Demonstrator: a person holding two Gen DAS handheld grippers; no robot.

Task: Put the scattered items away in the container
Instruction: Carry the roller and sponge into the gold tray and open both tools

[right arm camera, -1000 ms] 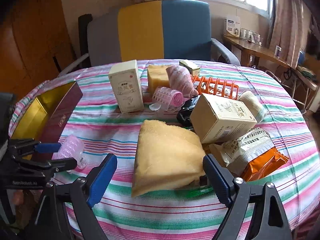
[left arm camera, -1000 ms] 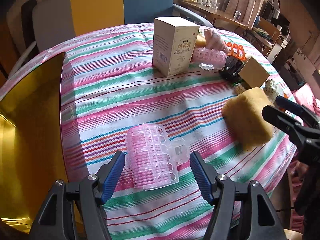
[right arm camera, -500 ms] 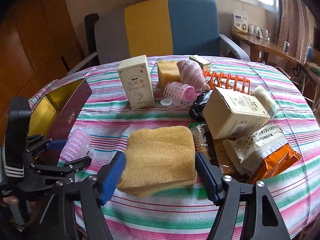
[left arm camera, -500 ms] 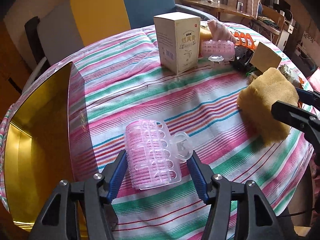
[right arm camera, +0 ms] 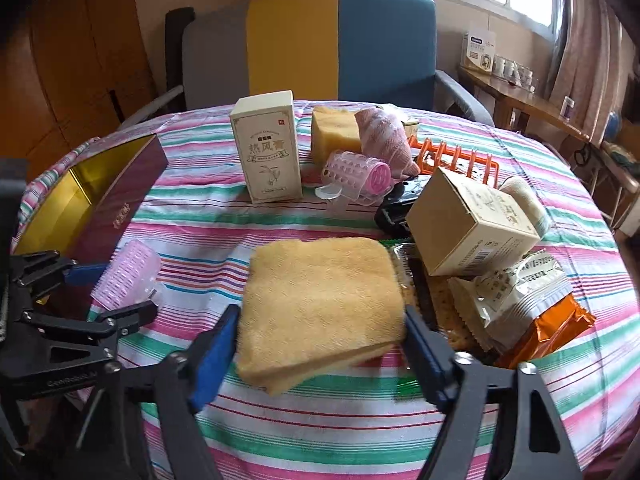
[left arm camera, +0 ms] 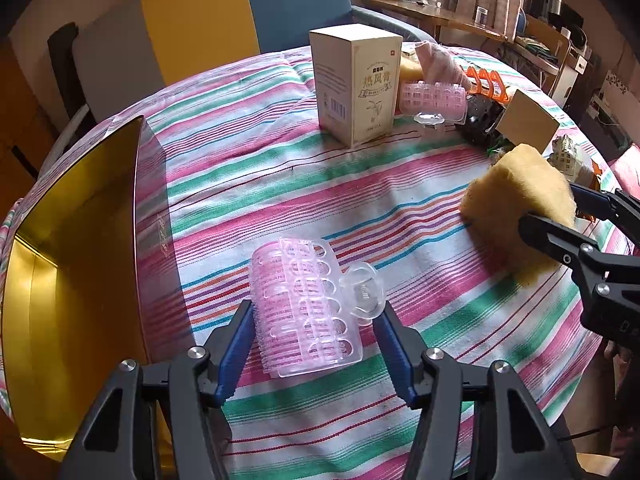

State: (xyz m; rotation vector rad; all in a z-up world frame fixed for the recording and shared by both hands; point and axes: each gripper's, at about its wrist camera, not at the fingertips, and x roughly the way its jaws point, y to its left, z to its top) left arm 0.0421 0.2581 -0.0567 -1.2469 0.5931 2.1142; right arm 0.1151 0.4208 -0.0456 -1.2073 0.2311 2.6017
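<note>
A pink hair roller (left arm camera: pixel 304 304) with a clear clip lies on the striped tablecloth, and my left gripper (left arm camera: pixel 314 312) is shut on it, blue pads against both sides. The same roller (right arm camera: pixel 128 272) and left gripper (right arm camera: pixel 120 292) show at the left of the right wrist view. My right gripper (right arm camera: pixel 320 316) grips a yellow sponge (right arm camera: pixel 320 280) from both sides, its jaws still closing; its front edge looks slightly raised. That sponge (left arm camera: pixel 516 192) and right gripper (left arm camera: pixel 548 208) sit at the right in the left wrist view. The gold-lined box (left arm camera: pixel 80 240), maroon outside (right arm camera: pixel 120 208), stands open at the left.
An upright cream carton (right arm camera: pixel 268 148), a second pink roller (right arm camera: pixel 356 176), another sponge (right arm camera: pixel 334 132), a pink cloth (right arm camera: pixel 384 136), an orange rack (right arm camera: pixel 456 160), a tan box (right arm camera: pixel 468 224) and snack packets (right arm camera: pixel 520 292) crowd the far and right side. A chair (right arm camera: pixel 340 40) stands behind.
Both grippers' jaws have narrowed: the left pads came in against the roller, the right pads against the sponge. The sponge now lies flatter between the right fingers.
</note>
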